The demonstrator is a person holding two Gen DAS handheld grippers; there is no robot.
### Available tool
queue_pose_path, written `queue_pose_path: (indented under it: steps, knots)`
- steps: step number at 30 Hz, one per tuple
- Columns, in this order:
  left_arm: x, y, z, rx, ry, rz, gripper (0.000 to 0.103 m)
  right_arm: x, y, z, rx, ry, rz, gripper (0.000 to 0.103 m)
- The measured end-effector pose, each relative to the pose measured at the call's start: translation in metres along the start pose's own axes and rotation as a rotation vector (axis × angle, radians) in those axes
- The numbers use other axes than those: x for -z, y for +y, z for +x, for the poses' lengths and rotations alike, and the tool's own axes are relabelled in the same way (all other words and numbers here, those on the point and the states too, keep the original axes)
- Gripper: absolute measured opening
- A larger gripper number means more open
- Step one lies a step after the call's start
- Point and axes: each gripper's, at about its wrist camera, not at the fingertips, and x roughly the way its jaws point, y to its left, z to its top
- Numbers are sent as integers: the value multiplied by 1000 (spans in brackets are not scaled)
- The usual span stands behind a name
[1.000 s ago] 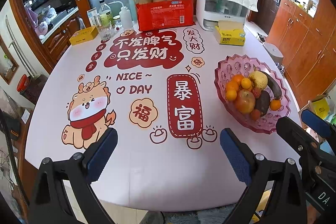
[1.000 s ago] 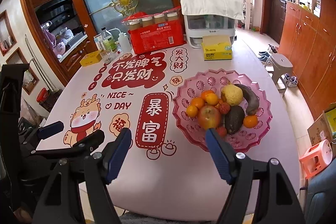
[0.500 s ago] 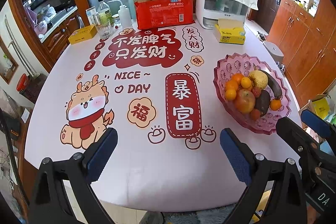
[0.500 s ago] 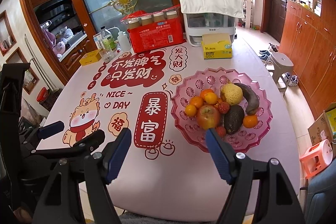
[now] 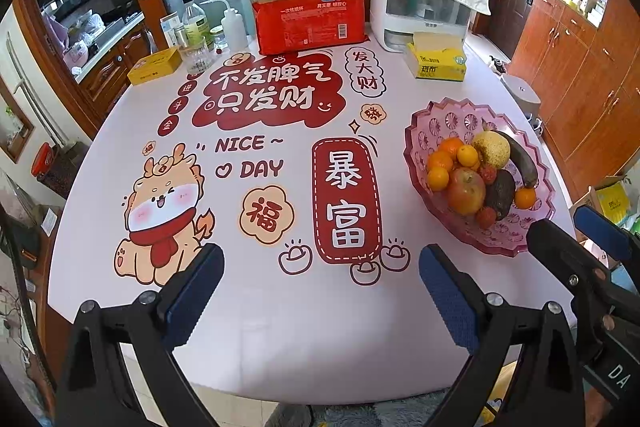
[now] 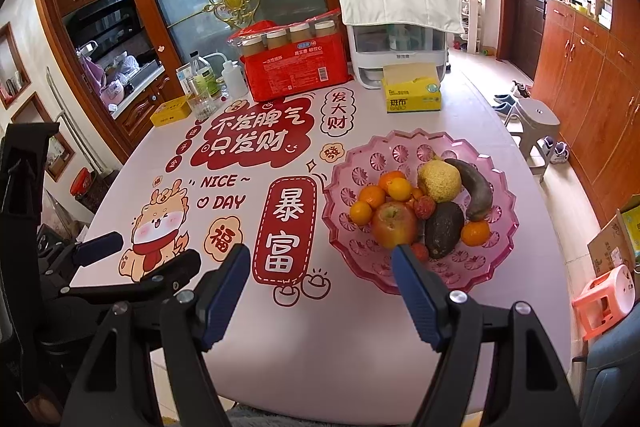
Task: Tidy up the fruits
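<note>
A pink scalloped fruit bowl (image 5: 424, 131) (image 6: 400, 151) sits on the right side of the table. In it lie a red apple (image 6: 394, 225), several small oranges (image 6: 372, 197), a yellow pear (image 6: 439, 181), a dark avocado (image 6: 443, 229), a dark elongated fruit (image 6: 474, 189) and small red lychees (image 6: 424, 207). My left gripper (image 5: 320, 267) hovers open over the table's near edge, nothing between its fingers. My right gripper (image 6: 320, 271) is open too, empty, just in front of the bowl's near left rim.
The table wears a white cloth (image 5: 280, 307) with red prints. At the back stand a red pack of cups (image 5: 310, 15), a white appliance (image 5: 420, 3), a yellow tissue box (image 5: 436, 65), bottles and a glass (image 5: 196, 35), and a small yellow box (image 5: 154, 67). Stools (image 6: 536, 123) stand right of the table.
</note>
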Motion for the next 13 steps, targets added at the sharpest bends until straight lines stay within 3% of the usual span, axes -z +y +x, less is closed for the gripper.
queue_pose_path:
  steps: [13]
  knots:
    - [-3, 0, 0, 0, 2, 1, 98, -1, -1, 1, -1, 1, -2, 74]
